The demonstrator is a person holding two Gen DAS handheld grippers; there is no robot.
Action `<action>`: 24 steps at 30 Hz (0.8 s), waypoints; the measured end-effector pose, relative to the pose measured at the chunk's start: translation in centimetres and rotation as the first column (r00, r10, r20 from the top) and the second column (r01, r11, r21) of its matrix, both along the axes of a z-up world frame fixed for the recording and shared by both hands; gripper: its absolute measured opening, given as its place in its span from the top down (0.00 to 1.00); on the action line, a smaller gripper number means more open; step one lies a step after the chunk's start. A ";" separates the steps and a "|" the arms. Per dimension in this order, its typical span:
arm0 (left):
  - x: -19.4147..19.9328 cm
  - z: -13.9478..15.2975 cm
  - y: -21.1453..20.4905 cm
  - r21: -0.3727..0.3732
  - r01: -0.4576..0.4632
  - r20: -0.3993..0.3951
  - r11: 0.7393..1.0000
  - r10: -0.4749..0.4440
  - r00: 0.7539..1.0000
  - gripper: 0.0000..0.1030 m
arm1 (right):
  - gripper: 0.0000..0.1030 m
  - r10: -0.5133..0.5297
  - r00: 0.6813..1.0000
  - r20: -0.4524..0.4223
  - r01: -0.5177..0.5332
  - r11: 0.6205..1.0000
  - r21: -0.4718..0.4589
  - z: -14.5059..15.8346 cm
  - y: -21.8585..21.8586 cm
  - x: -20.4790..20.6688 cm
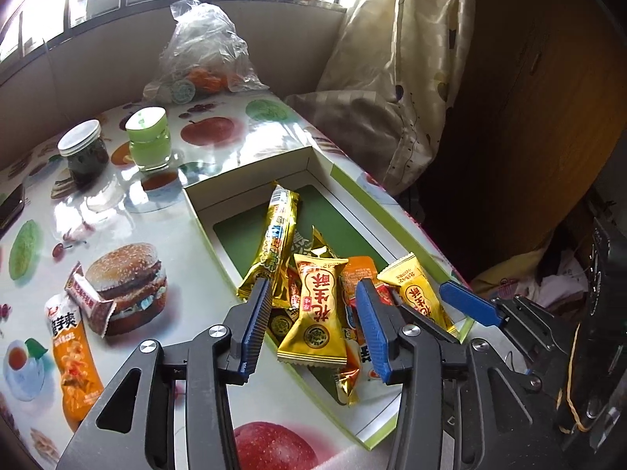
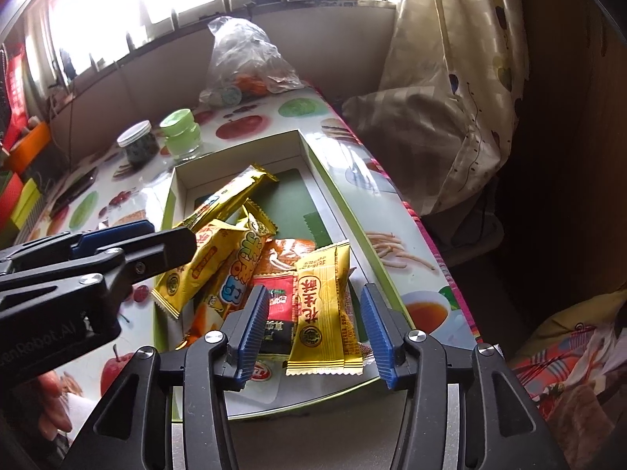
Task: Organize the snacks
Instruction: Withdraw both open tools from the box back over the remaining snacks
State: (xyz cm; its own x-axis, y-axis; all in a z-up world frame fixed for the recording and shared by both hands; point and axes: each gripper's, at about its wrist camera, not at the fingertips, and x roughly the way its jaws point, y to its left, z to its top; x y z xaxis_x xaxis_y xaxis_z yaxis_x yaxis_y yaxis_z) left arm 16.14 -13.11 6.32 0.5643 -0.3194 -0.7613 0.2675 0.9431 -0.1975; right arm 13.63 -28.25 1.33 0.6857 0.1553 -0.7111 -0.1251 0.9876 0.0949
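Note:
A shallow white box with green trim (image 1: pixel 250 174) (image 2: pixel 235 152) lies on the fruit-print table and holds several snack packets. A gold peanut-candy packet (image 1: pixel 315 313) (image 2: pixel 323 313) lies on top of the pile, beside a long gold stick packet (image 1: pixel 274 243) (image 2: pixel 227 199). My left gripper (image 1: pixel 313 329) is open and empty, hovering over the near end of the box. My right gripper (image 2: pixel 313 333) is open and empty over the same pile; it also shows in the left wrist view (image 1: pixel 470 305). An orange chip packet (image 1: pixel 72 356) and a small red-brown packet (image 1: pixel 90 301) lie on the table left of the box.
A dark jar with a white lid (image 1: pixel 82 152) and a green-lidded jar (image 1: pixel 149 137) stand behind the box. A clear plastic bag (image 1: pixel 203 47) sits at the back. A curtain and cushion (image 1: pixel 392 90) are right of the table. A phone (image 1: pixel 9 205) lies at the left edge.

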 end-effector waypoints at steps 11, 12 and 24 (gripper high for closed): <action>-2.3 1.4 3.0 -0.009 -0.052 0.043 0.999 0.053 0.998 0.55 | 0.53 0.006 0.998 0.062 -0.006 1.000 -0.004 1.7 1.5 -1.2; -2.4 1.3 3.4 -0.005 -0.063 0.041 0.998 0.063 0.997 0.55 | 0.53 0.008 0.998 0.068 -0.008 1.000 -0.001 1.9 1.7 -1.2; -3.3 -2.1 13.0 0.059 -0.337 -0.038 0.940 0.339 0.940 0.44 | 0.51 0.141 0.980 0.139 -0.144 0.990 0.011 4.1 6.7 -1.3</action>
State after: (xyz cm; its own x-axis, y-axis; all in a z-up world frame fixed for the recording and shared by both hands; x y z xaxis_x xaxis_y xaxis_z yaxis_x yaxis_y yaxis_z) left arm 12.86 -0.15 4.25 0.5952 -0.0764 -0.7999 -0.0770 0.9855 -0.1515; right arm 12.32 -21.55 5.47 0.7467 0.2719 -0.6070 -0.2774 0.9568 0.0872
